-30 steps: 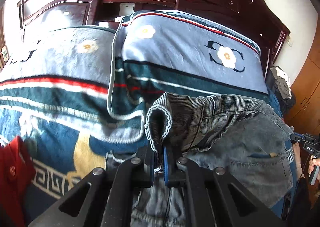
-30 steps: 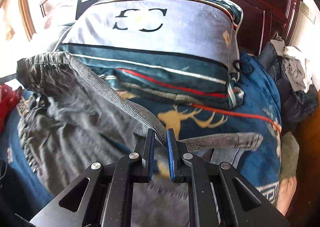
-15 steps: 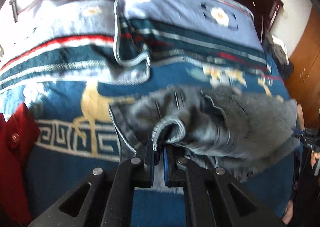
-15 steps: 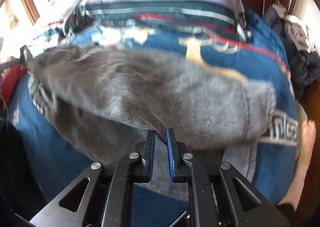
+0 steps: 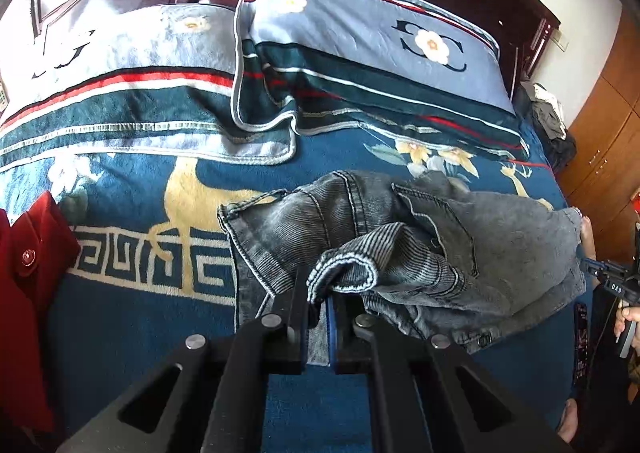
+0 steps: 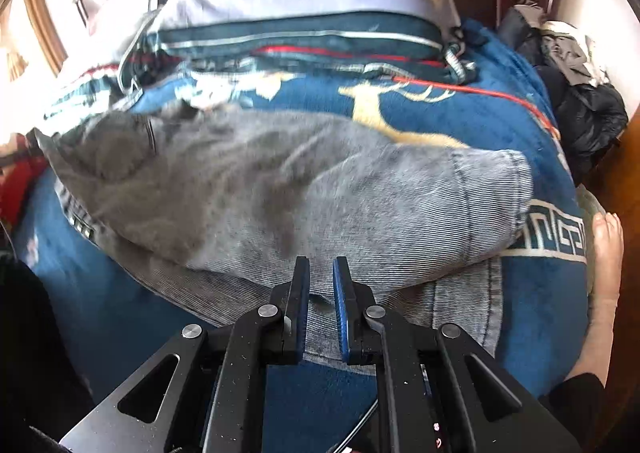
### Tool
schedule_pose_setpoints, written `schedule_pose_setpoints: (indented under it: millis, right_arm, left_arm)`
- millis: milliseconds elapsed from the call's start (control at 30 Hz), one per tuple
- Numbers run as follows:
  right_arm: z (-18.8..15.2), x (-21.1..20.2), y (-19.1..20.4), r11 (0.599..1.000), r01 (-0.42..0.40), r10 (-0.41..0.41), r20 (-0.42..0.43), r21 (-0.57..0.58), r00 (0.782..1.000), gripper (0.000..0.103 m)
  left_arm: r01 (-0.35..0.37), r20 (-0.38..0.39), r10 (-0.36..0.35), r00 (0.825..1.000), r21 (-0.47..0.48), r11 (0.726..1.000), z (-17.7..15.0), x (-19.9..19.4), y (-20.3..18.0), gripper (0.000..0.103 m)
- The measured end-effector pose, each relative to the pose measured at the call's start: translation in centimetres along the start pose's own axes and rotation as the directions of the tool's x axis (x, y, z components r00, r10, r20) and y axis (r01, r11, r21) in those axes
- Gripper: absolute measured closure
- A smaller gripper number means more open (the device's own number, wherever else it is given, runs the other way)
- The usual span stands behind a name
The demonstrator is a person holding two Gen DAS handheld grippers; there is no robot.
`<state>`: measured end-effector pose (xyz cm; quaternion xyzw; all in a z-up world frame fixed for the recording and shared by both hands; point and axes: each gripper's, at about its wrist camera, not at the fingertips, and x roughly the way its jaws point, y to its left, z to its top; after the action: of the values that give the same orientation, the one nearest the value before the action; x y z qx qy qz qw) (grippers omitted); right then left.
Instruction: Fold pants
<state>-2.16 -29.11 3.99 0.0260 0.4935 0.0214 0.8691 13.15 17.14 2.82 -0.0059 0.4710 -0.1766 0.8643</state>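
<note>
Lowered since a second ago, the pants (image 5: 400, 249) now lie folded on the blanket (image 5: 132, 305), long axis running left to right. Left tongs (image 5: 318, 293) pinch a hem at the near left; right tongs (image 6: 321, 277) stay closed on the near edge. Blur hides the right view's far fabric and what lies under the fold.

Blue deer-pattern blanket (image 5: 120, 213) under fingers; two pillows (image 5: 360, 65) beyond fingertips; red garment (image 5: 28, 273) far left.
</note>
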Motion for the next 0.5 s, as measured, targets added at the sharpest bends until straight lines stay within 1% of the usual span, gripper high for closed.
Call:
schedule_pose_setpoints:
  millis: [33, 67, 133, 167, 200, 267, 300, 367, 433, 467, 500]
  right_arm:
    - [-0.2, -0.1, -0.1, 1.000, -0.009, 0.009, -0.004, 0.007, 1.000, 0.092]
    - [-0.4, 0.1, -0.2, 1.000, -0.012, 0.012, -0.015, 0.010, 1.000, 0.092]
    - [-0.7, 1.1, -0.1, 1.000, -0.015, 0.015, -0.044, 0.004, 0.999, 0.092]
    - [-0.8, 1.4, -0.2, 1.000, -0.021, 0.021, -0.054, 0.010, 0.998, 0.092]
    - [-0.8, 1.8, -0.3, 0.999, -0.029, 0.030, -0.067, 0.023, 0.997, 0.091]
    - [-1.0, 2.5, -0.8, 0.997, -0.039, 0.044, -0.078, 0.066, 0.996, 0.085]
    - [-1.1, 2.6, -1.2, 0.994, -0.046, 0.054, -0.079, 0.099, 0.995, 0.075]
    - [-1.3, 2.5, -1.9, 0.989, -0.053, 0.063, -0.070, 0.139, 0.996, 0.073]
    - [-1.5, 2.4, -2.7, 0.984, -0.049, 0.061, -0.065, 0.171, 0.996, 0.073]
    - [-1.6, 2.3, -2.9, 0.982, -0.051, 0.063, -0.062, 0.182, 0.996, 0.073]
    - [-1.7, 2.2, -3.2, 0.978, -0.056, 0.069, -0.057, 0.201, 0.996, 0.073]
  left_arm:
    - [-0.016, -0.012, 0.016, 1.000, 0.017, 1.000, -0.3, 0.3, 0.0, 0.094]
    - [-0.047, -0.038, 0.048, 0.998, 0.042, 0.998, -0.6, 1.0, 0.0, 0.094]
    - [-0.099, -0.115, 0.108, 0.987, 0.087, 0.991, -1.5, 2.8, 0.1, 0.091]
    - [-0.108, -0.155, 0.122, 0.980, 0.099, 0.989, -1.8, 3.5, 0.3, 0.090]
    - [-0.105, -0.169, 0.119, 0.978, 0.094, 0.990, -1.9, 3.7, 0.5, 0.090]
    - [-0.090, -0.140, 0.100, 0.985, 0.076, 0.993, -1.6, 2.9, 0.5, 0.088]
    - [-0.082, -0.128, 0.090, 0.988, 0.065, 0.995, -1.5, 2.4, 0.5, 0.087]
    - [-0.077, -0.105, 0.083, 0.991, 0.059, 0.995, -1.2, 1.3, 0.3, 0.085]
    - [-0.090, -0.083, 0.096, 0.992, 0.065, 0.994, -1.0, 0.5, 0.0, 0.078]
    - [-0.117, -0.069, 0.122, 0.990, 0.069, 0.991, -1.0, 0.0, -0.2, 0.064]
    - [-0.137, -0.050, 0.140, 0.989, 0.066, 0.988, -1.0, -0.5, -0.2, 0.045]
